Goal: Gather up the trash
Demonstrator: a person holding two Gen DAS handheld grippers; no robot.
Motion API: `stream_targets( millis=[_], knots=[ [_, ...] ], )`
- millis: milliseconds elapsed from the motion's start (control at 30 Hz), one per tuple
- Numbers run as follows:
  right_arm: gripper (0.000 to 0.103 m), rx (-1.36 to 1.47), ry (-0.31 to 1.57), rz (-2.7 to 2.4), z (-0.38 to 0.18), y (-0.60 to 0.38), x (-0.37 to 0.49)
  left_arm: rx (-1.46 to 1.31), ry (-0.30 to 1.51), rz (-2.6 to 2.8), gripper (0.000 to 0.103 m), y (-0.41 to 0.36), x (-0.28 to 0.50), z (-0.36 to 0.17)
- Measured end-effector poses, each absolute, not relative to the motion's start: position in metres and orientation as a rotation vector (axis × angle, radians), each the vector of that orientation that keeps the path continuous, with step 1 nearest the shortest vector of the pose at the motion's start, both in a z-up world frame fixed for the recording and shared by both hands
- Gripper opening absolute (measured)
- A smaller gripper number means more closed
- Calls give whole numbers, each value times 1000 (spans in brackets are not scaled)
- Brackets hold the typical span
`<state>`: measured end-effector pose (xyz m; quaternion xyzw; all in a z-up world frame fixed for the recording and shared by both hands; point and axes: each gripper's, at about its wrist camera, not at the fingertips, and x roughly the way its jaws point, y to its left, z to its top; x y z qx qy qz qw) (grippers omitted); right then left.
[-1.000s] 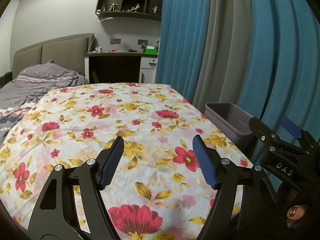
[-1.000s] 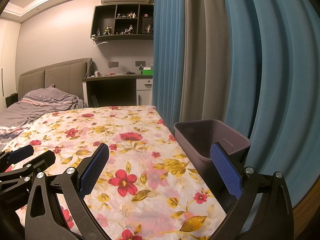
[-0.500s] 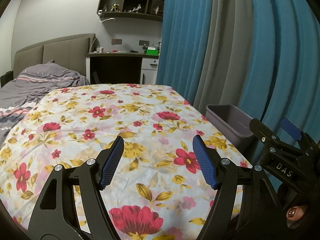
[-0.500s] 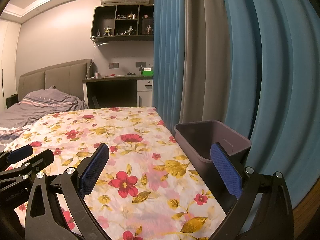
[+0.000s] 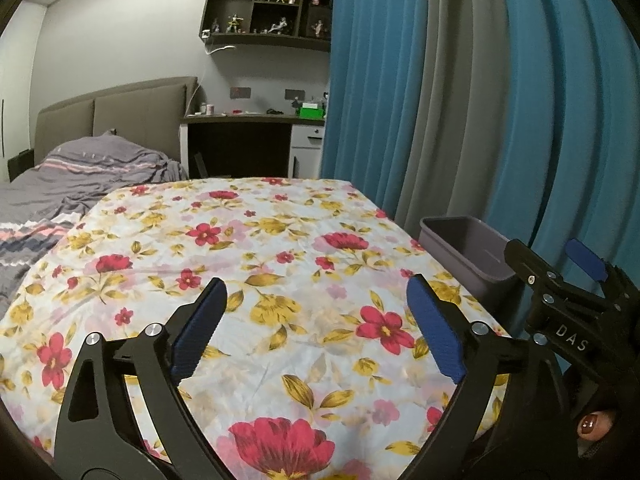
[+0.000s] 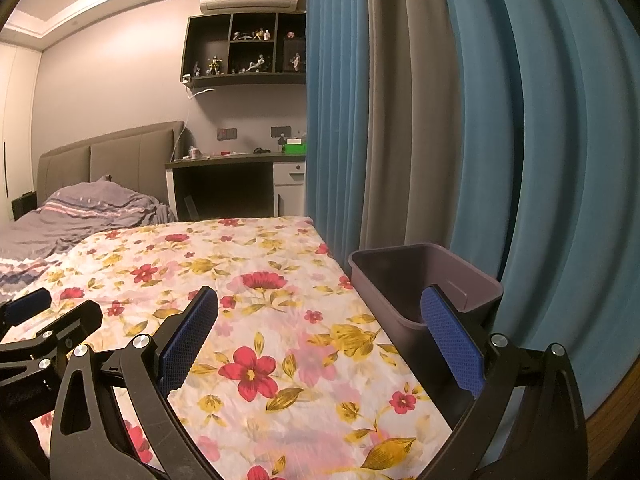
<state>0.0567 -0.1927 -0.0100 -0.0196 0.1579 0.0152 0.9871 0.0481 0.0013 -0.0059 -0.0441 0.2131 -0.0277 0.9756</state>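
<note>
A grey-purple plastic bin (image 5: 468,254) stands at the right edge of the table covered with a floral cloth (image 5: 256,264); it also shows in the right wrist view (image 6: 424,280), and what I see of its inside looks empty. My left gripper (image 5: 316,322) is open and empty above the near part of the cloth. My right gripper (image 6: 320,336) is open and empty, its right finger in front of the bin's near corner. The right gripper (image 5: 576,292) also shows at the right in the left wrist view. No trash shows on the cloth.
Blue and grey curtains (image 6: 460,120) hang close behind the bin. A bed with a grey duvet (image 5: 60,184) lies to the left. A desk (image 5: 248,140) and a wall shelf (image 5: 268,12) stand at the far wall.
Both views have tilted upward a little, so the table and bin sit lower in the frames. Both grippers stay open and empty.
</note>
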Motion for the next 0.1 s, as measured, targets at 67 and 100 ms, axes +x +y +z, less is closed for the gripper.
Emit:
stream_targets(
  millis=[67,100],
  knots=[
    [97,-37,316,27,-9,-191,59,-95,427,-55,97,3,48,-6],
    [97,-34,315,26,-8,-191,58,-95,431,-54,97,3,48,-6]
  ],
)
